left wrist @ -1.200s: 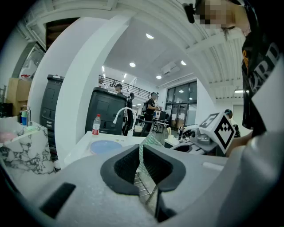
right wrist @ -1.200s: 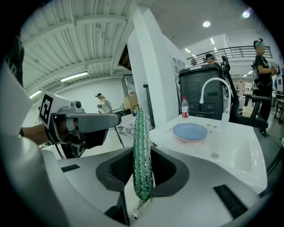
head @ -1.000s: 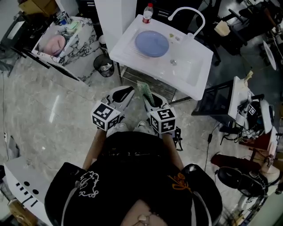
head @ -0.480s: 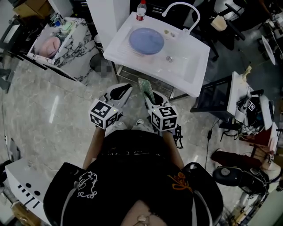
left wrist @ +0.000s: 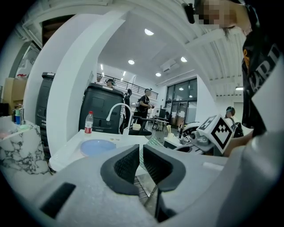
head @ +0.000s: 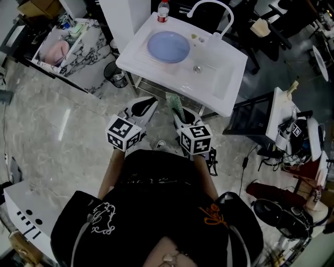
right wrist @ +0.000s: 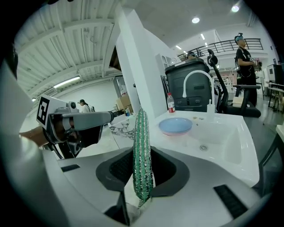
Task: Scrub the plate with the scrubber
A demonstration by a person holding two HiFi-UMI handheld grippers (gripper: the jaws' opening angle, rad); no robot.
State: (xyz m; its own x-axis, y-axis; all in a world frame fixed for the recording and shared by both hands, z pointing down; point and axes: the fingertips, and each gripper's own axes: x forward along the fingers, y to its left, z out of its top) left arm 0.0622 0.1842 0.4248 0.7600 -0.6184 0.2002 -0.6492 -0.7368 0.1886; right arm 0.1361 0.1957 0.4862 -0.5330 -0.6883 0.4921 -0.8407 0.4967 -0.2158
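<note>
Blue plate (head: 168, 46) rests on the sink (head: 148, 67) top; right gripper (right wrist: 142, 165) pinches green scrubber (right wrist: 142, 142), left gripper (left wrist: 141, 154) closed.

Head view looks steeply down; 2 gripper views face forward; all share sink (head: 225, 79).

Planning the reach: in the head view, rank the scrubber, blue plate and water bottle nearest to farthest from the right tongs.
1. The scrubber, clamped in the right tongs.
2. The blue plate, left side of the sink.
3. The water bottle, back corner behind the plate.
</note>
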